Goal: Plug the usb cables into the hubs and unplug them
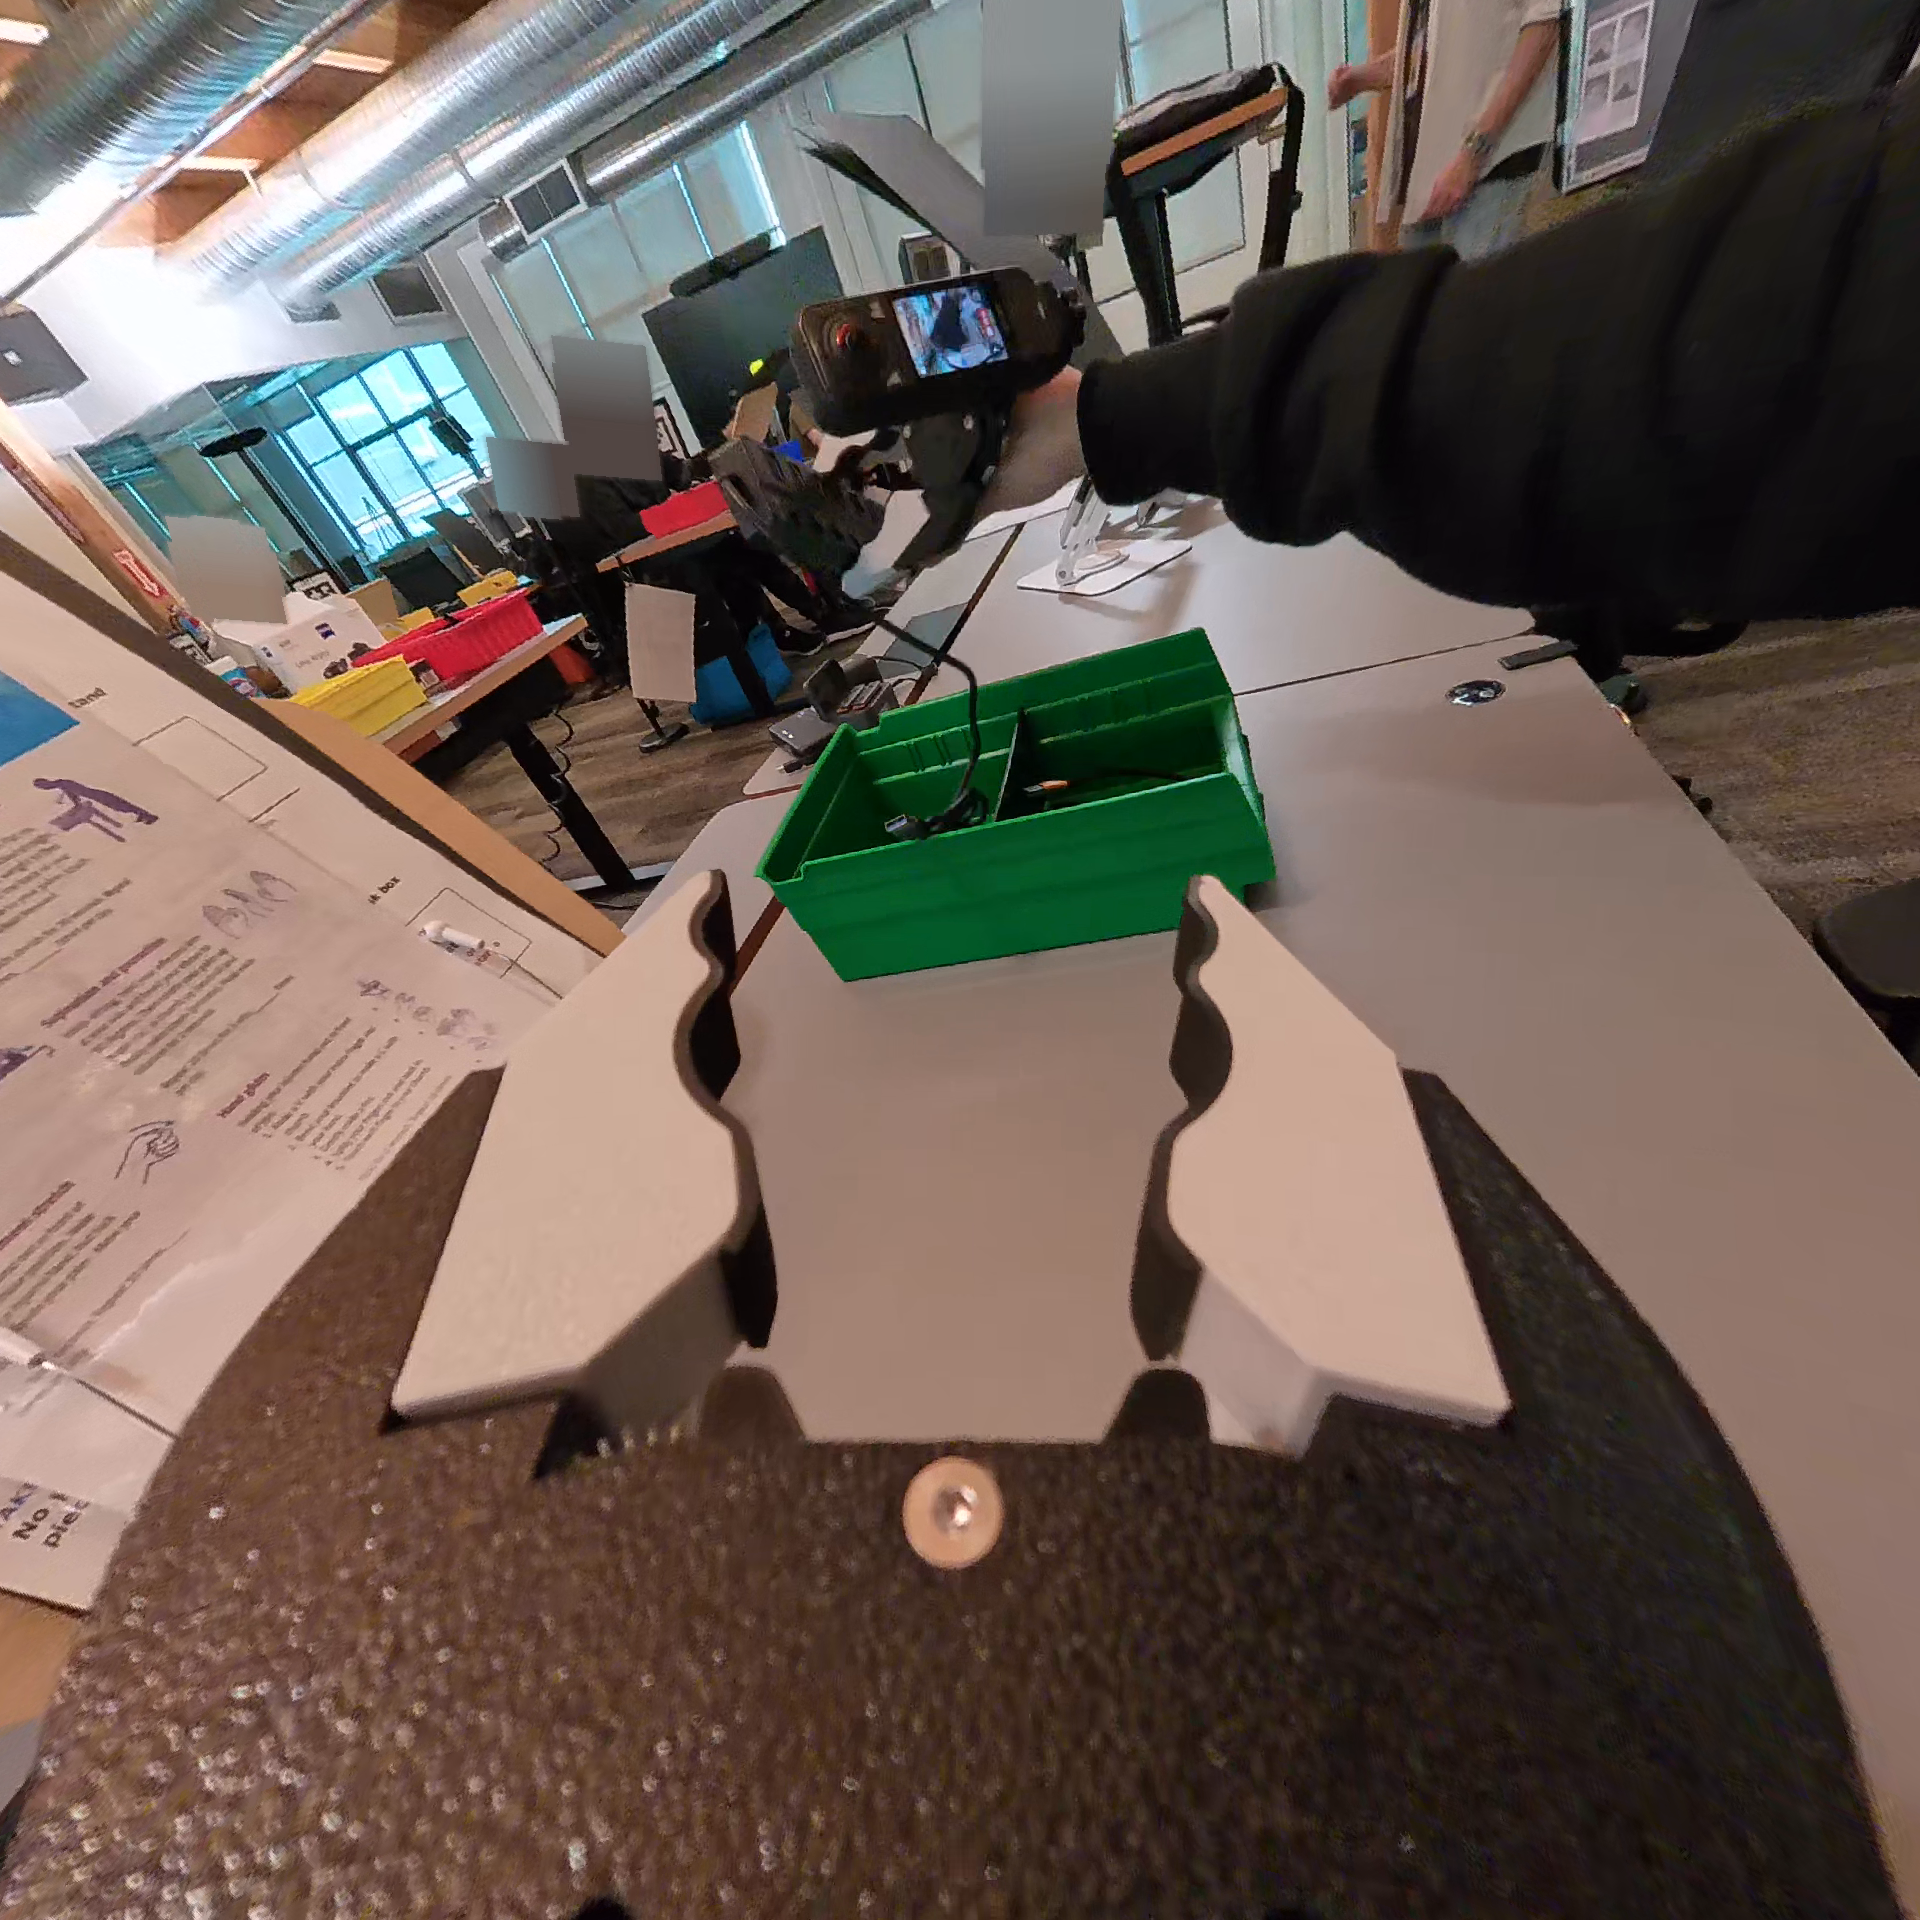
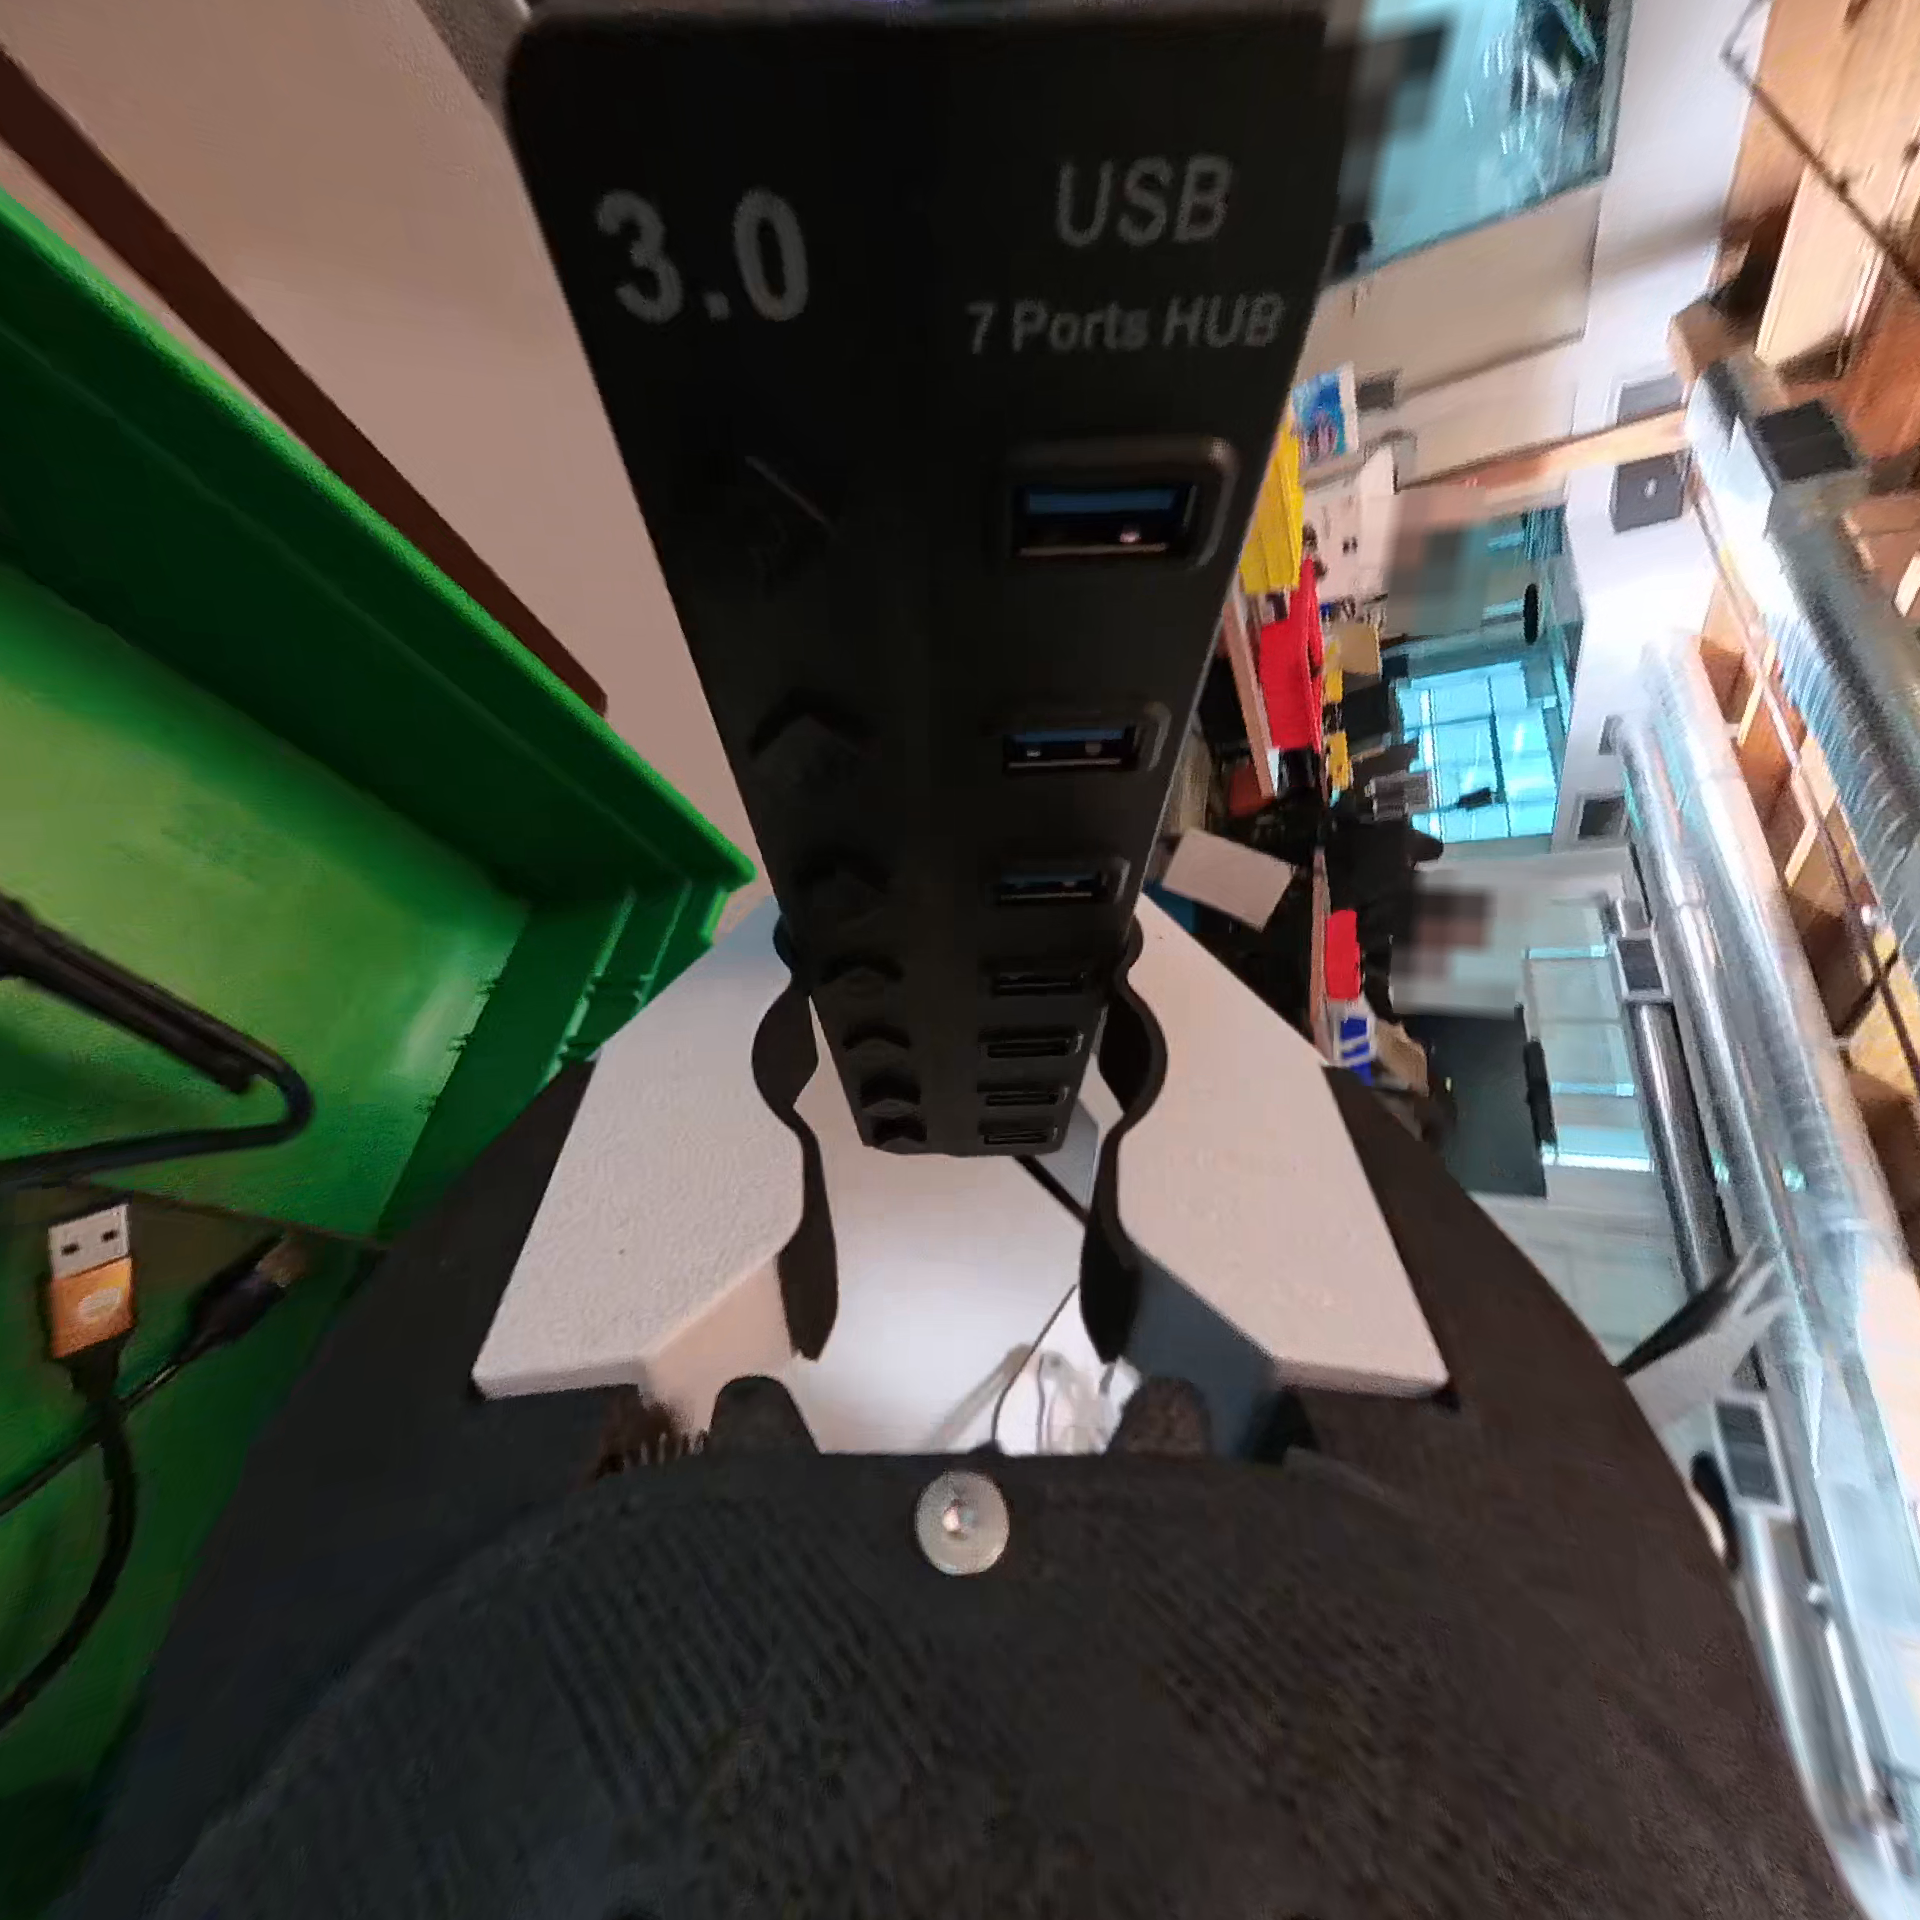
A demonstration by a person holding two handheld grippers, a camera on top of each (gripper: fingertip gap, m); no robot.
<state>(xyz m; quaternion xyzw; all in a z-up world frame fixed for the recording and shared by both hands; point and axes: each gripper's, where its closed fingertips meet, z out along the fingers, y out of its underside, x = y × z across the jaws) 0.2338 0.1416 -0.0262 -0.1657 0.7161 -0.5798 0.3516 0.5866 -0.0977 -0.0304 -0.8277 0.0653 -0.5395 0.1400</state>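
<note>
Upright between the right gripper's (image 2: 956,1049) closed jaws stood a black multi-port USB hub (image 2: 935,582), rigid, light and slick-sided, best pinched across its narrow edges. To its left, an orange-tipped USB cable (image 2: 91,1288) lay limp in the green bin (image 2: 312,831). The left gripper (image 1: 956,997) hung open, empty.

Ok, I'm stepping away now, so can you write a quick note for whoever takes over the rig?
Left gripper: open, empty, above the grey table, facing the green plastic bin.
Right gripper: shut on the long black multi-port USB hub, held beside the bin.
Cables: an orange-ended USB cable and black cables lie in the bin.
Done: hub picked up; visible ports empty.
Left: pick up a cable, plug it in, unplug it.
</note>
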